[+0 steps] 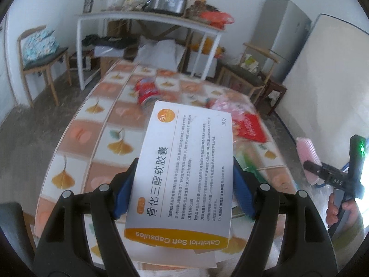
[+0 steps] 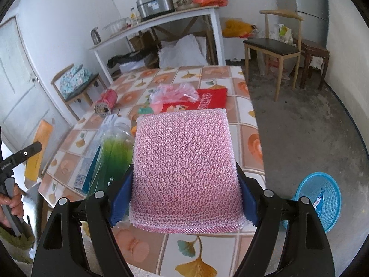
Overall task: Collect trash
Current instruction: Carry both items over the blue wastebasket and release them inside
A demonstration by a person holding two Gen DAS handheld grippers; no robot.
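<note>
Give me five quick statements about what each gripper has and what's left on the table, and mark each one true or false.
1. The left gripper is shut on a medicine box. True.
2. The right gripper holds a red can. False: it is shut on a pink sponge; the can lies on its side on the table.
3. A blue basket stands on the floor right of the table. True.
4. The green bottle stands upright. False: it lies on its side.
5. The red packet is in the basket. False: it lies on the table.
</note>
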